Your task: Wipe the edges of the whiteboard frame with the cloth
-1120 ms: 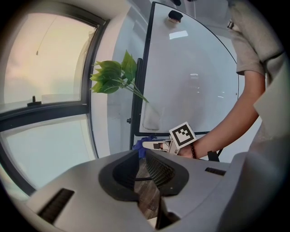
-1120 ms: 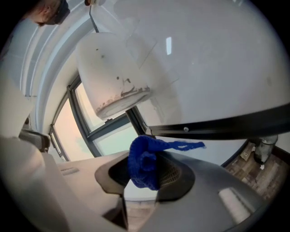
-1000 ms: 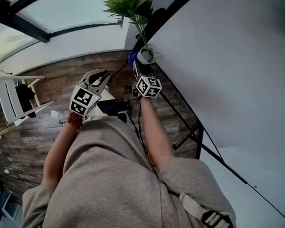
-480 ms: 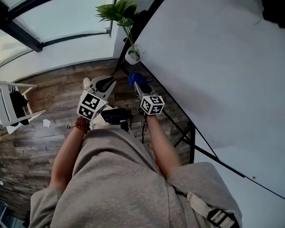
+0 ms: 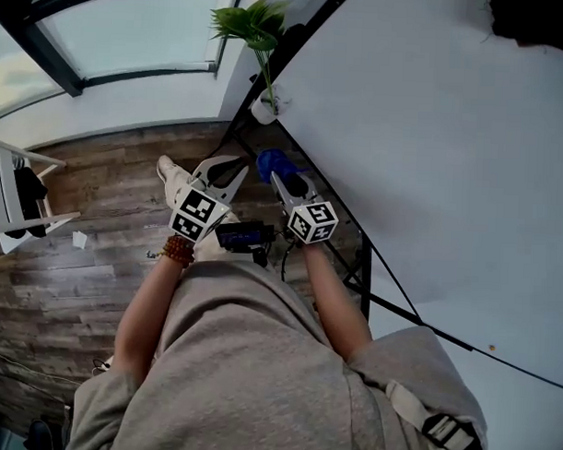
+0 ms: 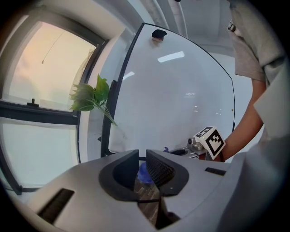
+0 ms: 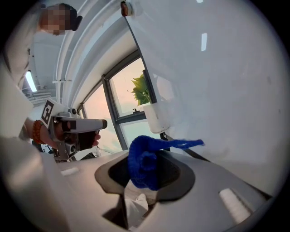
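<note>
A leafy green plant [image 5: 247, 24] is seen up top, stuck in a small white pot [image 5: 264, 108], with a big window [image 5: 122, 29] just behind it (dark frame, pale light coming through). Below that, a wood-plank floor [image 5: 67, 286] is laid out in greyish-brown boards. A white chair [image 5: 8, 201] is parked at the left edge, with something dark [image 5: 31, 188] draped over it. A little scrap of paper [image 5: 79, 239] is left lying on the boards near the chair. A loose grey top [image 5: 249, 375] fills the bottom of the head view, and a strap with a buckle [image 5: 436, 430] is slung over the right shoulder.
</note>
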Demonstrator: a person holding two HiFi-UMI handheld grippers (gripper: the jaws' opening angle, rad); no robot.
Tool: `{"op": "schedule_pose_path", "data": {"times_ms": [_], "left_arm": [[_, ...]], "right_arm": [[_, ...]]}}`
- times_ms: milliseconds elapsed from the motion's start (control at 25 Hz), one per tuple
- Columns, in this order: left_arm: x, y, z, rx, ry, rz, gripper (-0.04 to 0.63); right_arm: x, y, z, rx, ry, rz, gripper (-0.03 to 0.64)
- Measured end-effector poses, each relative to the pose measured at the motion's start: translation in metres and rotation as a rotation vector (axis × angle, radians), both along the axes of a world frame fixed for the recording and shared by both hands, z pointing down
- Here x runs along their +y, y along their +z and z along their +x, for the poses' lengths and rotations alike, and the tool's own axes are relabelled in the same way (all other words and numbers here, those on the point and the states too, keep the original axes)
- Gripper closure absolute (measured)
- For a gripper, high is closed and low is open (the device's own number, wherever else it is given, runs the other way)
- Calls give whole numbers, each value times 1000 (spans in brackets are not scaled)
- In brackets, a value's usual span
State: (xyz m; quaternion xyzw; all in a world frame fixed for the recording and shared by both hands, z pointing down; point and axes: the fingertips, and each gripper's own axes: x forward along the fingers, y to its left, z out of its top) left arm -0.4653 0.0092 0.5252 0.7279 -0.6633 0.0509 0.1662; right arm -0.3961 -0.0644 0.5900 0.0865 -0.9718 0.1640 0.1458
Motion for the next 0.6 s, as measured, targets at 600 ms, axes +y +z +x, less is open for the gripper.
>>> {"op": "schedule_pose_path", "data": {"times_ms": [600], "left_arm": [[-12, -78, 27, 8, 68, 189, 540]], "right_arm": [[27, -138, 35, -33, 85, 268, 482]]}}
